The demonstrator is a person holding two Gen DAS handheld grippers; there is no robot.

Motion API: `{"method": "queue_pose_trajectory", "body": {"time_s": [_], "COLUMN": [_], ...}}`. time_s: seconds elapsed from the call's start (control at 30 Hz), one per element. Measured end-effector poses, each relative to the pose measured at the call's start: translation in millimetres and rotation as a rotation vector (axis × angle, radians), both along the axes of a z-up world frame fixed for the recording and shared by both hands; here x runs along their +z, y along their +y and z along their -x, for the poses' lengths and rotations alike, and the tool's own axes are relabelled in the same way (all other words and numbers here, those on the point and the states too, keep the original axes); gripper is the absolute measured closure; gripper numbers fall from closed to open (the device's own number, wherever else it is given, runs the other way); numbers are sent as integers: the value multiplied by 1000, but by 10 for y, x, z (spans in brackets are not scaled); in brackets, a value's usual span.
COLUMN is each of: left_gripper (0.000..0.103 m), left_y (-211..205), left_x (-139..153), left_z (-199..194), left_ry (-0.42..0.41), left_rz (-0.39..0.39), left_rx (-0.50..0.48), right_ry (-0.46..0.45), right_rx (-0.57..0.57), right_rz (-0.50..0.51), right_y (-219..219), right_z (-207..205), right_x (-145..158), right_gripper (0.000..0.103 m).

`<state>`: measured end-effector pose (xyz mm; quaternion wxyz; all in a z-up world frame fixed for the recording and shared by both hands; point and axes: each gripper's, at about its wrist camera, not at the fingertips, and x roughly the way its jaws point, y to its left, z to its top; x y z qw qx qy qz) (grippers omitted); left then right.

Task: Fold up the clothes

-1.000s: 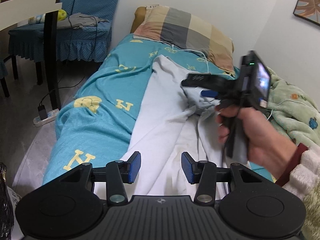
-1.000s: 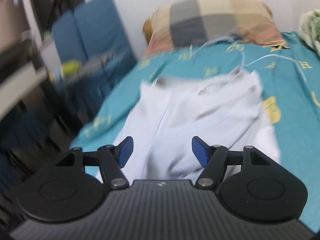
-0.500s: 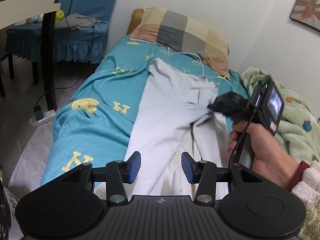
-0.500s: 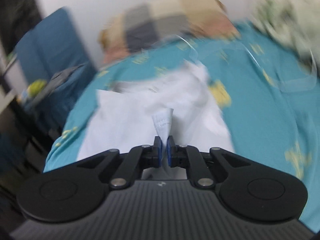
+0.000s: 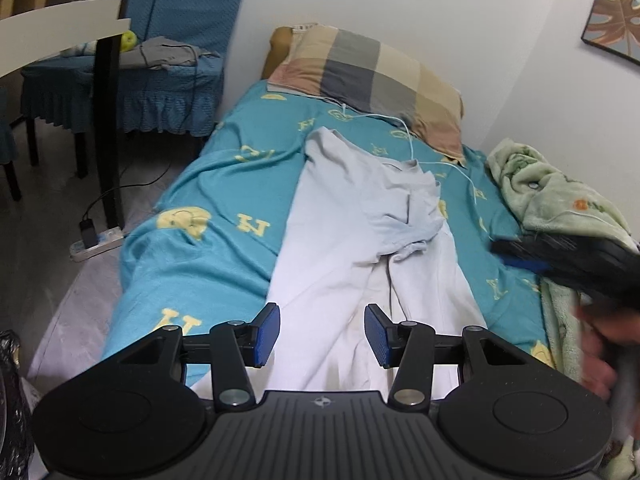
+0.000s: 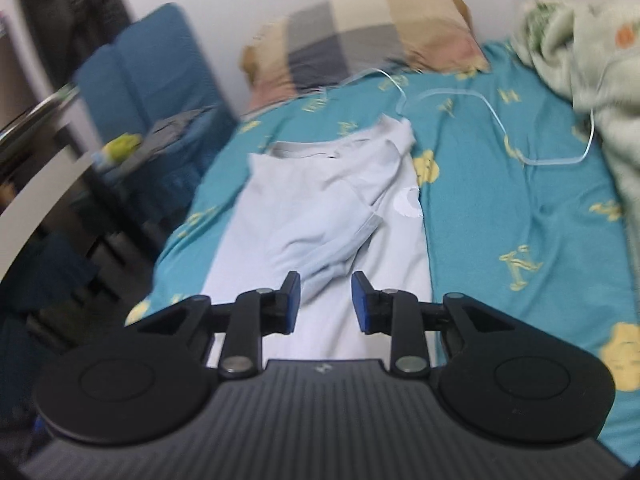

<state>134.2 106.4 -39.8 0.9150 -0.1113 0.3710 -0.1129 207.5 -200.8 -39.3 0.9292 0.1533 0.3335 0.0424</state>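
A pale blue T-shirt [image 5: 340,240] lies lengthwise on the teal bedspread [image 5: 208,248], one sleeve [image 5: 408,220] folded in over its body. My left gripper [image 5: 322,334] hovers open above the shirt's near hem with nothing between its pads. In the right wrist view the same shirt [image 6: 296,216] and folded sleeve [image 6: 340,236] lie ahead of my right gripper [image 6: 326,302]. Its jaws are opening and hold nothing; the cloth lies on the bed beyond them. From the left wrist view the right gripper [image 5: 506,250] shows blurred at the right edge, in a person's hand [image 5: 600,344].
A checked pillow [image 5: 372,76] sits at the head of the bed, with a white cable [image 5: 440,164] trailing from it. A green fleece blanket [image 5: 560,200] is heaped along the wall side. Left of the bed are a blue-covered chair [image 5: 120,92] and a power strip [image 5: 96,240] on the floor.
Half a second ago my right gripper was shut on the sleeve. It has let go and pulled back to the right, leaving the sleeve folded on the shirt. The left gripper has stayed put.
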Motion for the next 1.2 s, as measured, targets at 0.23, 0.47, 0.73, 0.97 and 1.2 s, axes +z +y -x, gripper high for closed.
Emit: {"method": "queue_pose_trajectory", "body": {"time_s": [0.23, 0.47, 0.73, 0.97, 1.2], "left_gripper": [53, 47, 35, 34, 43], "left_y": [-33, -42, 616, 1208, 1417], "left_x": [158, 242, 261, -229, -568], "left_z": [154, 208, 102, 91, 271], "left_ry": [-29, 37, 116, 260, 326], "left_rz": [-15, -32, -33, -156, -64], "left_rx": [-17, -73, -38, -109, -213], "right_ry": [3, -11, 6, 51, 99], "right_rx": [90, 162, 196, 231, 190], "right_rz": [13, -9, -43, -85, -109], "right_y": [-45, -203, -256, -214, -241], "right_z": [1132, 1615, 1540, 1417, 1300], "right_x": [195, 61, -126, -252, -378], "right_gripper": [56, 55, 22, 22, 22]}}
